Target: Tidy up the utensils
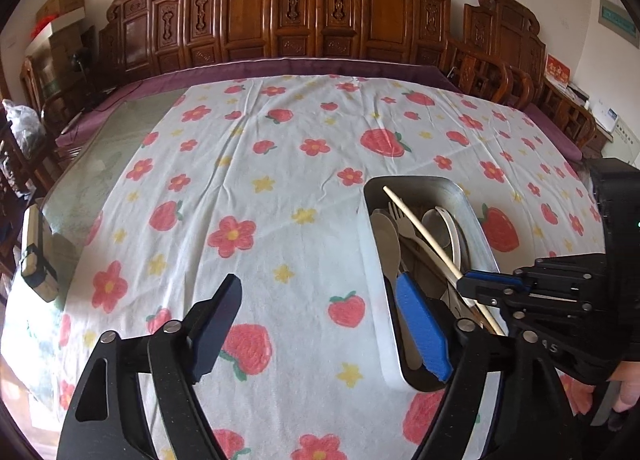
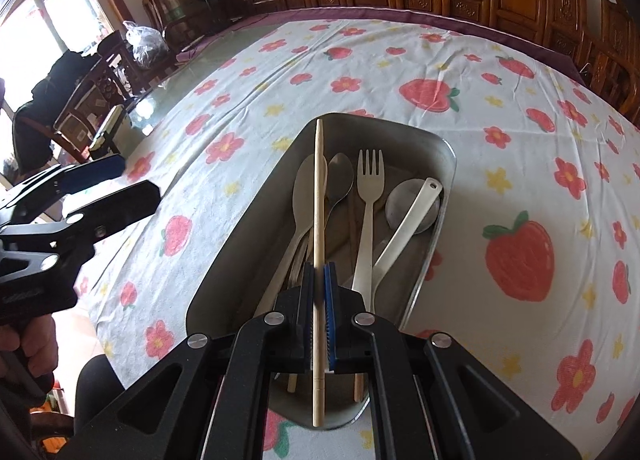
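Right wrist view first: the flowered tablecloth point(image 2: 500, 72) spreads ahead of my tongs on every side, and on it, directly below and in front of my right tongs point(image 2: 319, 300), sits the metal tray point(image 2: 248, 220), its long side running away from me in line with my fingers. Inside it lie a pale fork point(image 2: 370, 196), a white ladle point(image 2: 408, 220) and a couple of spoons point(image 2: 340, 180), all roughly lengthwise, heads at the far end.

My right tongs are pinched tight on a single wooden chopstick point(image 2: 318, 196). It passes straight through between the pads, so its long axis matches mine: the thin tip points forward over the tray toward the far rim, the thick butt sticks back beneath me. I grip it nearer the butt than the tip, so most of it juts ahead.

My left tongs point(image 1: 320, 324) hang spread wide, holding nothing, to the left of the tray over bare cloth; their right finger point(image 1: 420, 324) overlaps the tray's near left edge.

I judge the chopstick already lines up with the tray, so the right hand, the one carrying it, mainly needs height to change, not heading.
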`<state>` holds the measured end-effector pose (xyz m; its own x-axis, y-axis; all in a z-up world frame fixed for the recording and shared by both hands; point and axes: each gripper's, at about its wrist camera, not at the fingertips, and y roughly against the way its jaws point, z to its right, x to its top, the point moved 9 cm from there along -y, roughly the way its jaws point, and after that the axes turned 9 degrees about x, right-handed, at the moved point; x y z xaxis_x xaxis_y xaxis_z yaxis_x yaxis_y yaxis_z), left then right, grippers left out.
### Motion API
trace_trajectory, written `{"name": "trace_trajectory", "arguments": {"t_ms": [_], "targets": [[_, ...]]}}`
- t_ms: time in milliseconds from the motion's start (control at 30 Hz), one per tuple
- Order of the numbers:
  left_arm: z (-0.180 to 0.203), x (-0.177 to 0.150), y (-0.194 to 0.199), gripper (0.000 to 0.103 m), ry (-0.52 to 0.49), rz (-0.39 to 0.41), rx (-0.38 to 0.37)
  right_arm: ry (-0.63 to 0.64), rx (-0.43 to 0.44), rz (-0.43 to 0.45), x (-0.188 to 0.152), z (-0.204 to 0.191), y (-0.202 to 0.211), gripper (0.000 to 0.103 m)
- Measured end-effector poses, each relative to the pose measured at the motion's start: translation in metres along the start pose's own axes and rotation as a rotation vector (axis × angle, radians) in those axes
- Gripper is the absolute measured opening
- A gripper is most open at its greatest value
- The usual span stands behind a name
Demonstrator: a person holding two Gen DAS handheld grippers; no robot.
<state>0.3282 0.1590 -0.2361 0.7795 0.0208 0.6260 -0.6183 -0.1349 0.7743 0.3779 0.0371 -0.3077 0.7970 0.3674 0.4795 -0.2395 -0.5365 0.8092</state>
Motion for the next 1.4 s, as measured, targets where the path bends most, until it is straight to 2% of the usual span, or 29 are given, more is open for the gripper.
{"name": "trace_trajectory", "arguments": {"t_ms": [33, 200, 467, 1100, 1233, 1400], "targets": [[-0.002, 0.0, 0.0, 0.085, 0.003, 0.003, 0.003, -0.001, -0.004, -0.004, 0.0, 0.0, -0.003, 0.006], [-0.007, -0.003, -0.001, 0.093, 0.014, 0.005, 0.007, -0.014, -0.042, -0.023, 0.0, 0.008, -0.015, 0.006], [-0.011, -0.01, -0.005, 0.093, 0.021, -0.008, 0.011, -0.077, -0.045, -0.021, 0.002, 0.02, -0.022, 0.006], [-0.006, -0.014, -0.003, 0.093, 0.015, -0.008, 0.012, -0.045, 0.002, 0.066, 0.021, -0.001, -0.005, 0.008], [-0.006, -0.014, -0.003, 0.093, 0.016, -0.012, 0.013, -0.019, 0.023, 0.065, 0.019, -0.008, -0.003, 0.008], [-0.005, -0.014, -0.001, 0.093, 0.016, -0.011, 0.012, 0.021, 0.007, 0.076, 0.012, -0.013, 0.007, 0.008]]}}
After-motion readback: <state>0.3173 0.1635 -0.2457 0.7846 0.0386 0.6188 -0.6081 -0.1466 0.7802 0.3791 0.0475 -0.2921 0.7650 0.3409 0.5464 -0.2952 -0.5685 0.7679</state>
